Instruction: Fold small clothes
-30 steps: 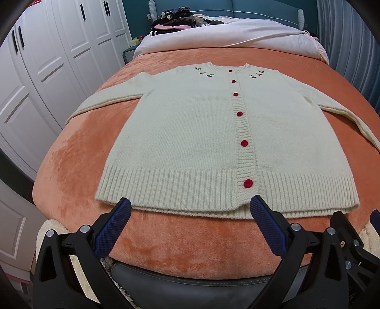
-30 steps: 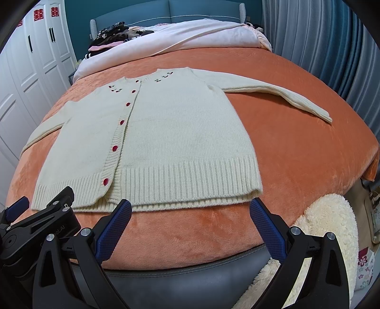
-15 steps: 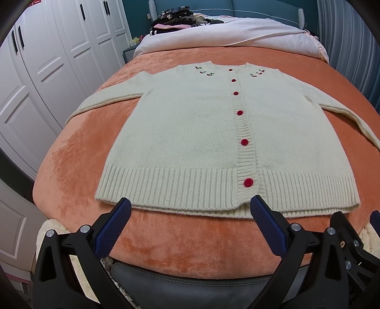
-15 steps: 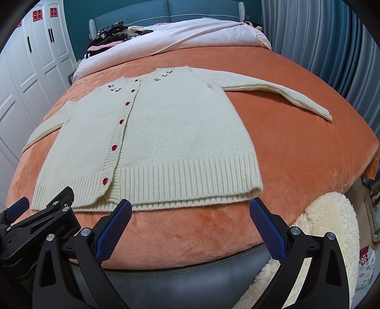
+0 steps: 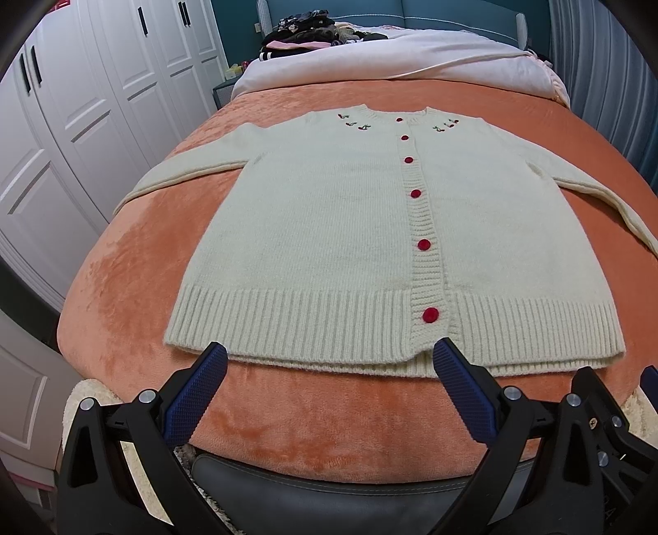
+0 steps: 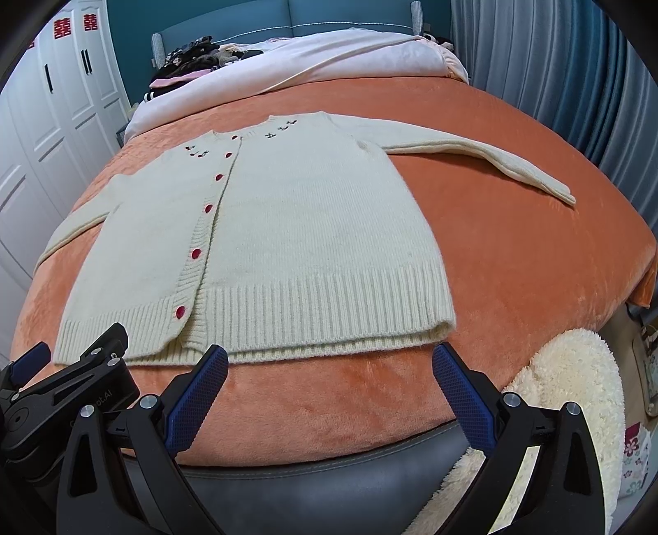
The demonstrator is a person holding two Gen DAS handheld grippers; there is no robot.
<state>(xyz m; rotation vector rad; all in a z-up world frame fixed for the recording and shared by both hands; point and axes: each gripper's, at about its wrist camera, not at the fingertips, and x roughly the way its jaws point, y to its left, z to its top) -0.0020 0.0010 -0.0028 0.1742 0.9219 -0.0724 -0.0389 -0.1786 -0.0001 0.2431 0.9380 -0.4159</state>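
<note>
My left gripper (image 5: 329,362): jaws spread wide, nothing between them; blue pads (image 5: 193,395) hover at the foot edge of the bed, tips just short of the cardigan's hem. It also shows at the lower left of the right view (image 6: 24,362).

My right gripper (image 6: 329,362): jaws likewise spread wide, holding nothing; pads (image 6: 460,391) over the blanket's near edge, just short of the hem.

Cardigan (image 5: 349,230): cream knit, laid flat and face up on the blanket, buttoned, hem toward me, neckline away. Six red buttons (image 5: 430,315) run up the ribbed placket. Small cherry embroidery (image 5: 353,121) on either side of the neck. Both sleeves (image 6: 485,158) stretched outward, lying on the blanket.

Blanket (image 5: 123,280): orange plush, covering the bed under the cardigan.

Duvet (image 5: 390,61): white, bunched at the far end of the bed, with a pile of dark clothes (image 5: 304,33) at the headboard.

Wardrobe (image 5: 74,115): white panelled doors, to the left of the bed.

Curtain (image 6: 555,66): blue, to the right.

Rug (image 6: 567,395): cream and fluffy, on the floor by the bed's near right corner.
</note>
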